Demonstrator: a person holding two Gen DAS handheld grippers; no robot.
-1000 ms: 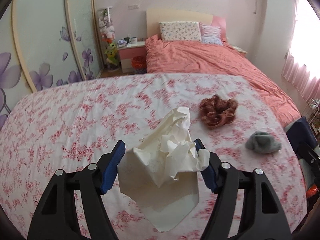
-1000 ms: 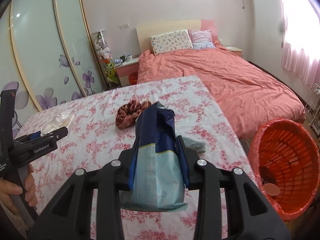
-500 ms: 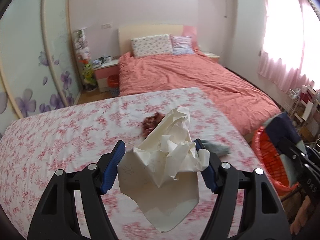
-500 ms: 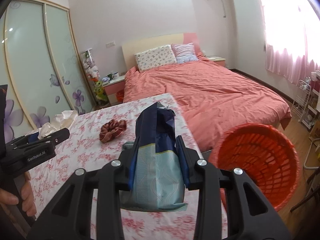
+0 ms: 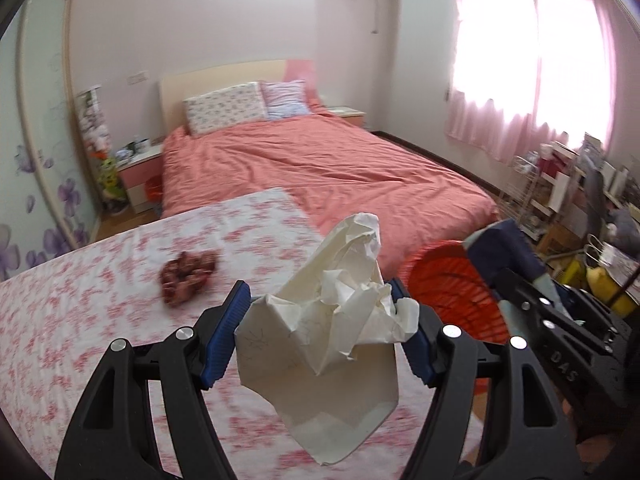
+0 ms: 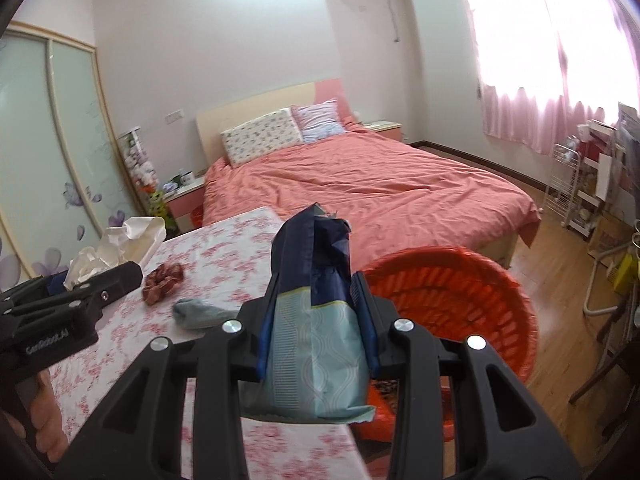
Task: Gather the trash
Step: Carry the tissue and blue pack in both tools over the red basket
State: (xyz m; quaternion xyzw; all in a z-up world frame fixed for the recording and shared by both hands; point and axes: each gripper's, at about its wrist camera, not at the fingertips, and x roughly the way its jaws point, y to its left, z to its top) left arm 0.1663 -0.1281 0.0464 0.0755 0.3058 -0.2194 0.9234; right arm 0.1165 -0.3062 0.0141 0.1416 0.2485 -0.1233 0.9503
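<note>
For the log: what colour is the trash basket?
Orange-red basket, clearest in the right wrist view.

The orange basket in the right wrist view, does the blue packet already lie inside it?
No, the blue packet is clamped between the right gripper fingers, above the orange basket.

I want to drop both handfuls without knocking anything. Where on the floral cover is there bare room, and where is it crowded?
Bare: the floral cover left of the scrunchie, and its far strip toward the pink bed. Crowded: the near right edge, where scrunchie and grey sock lie by the orange basket.
</note>
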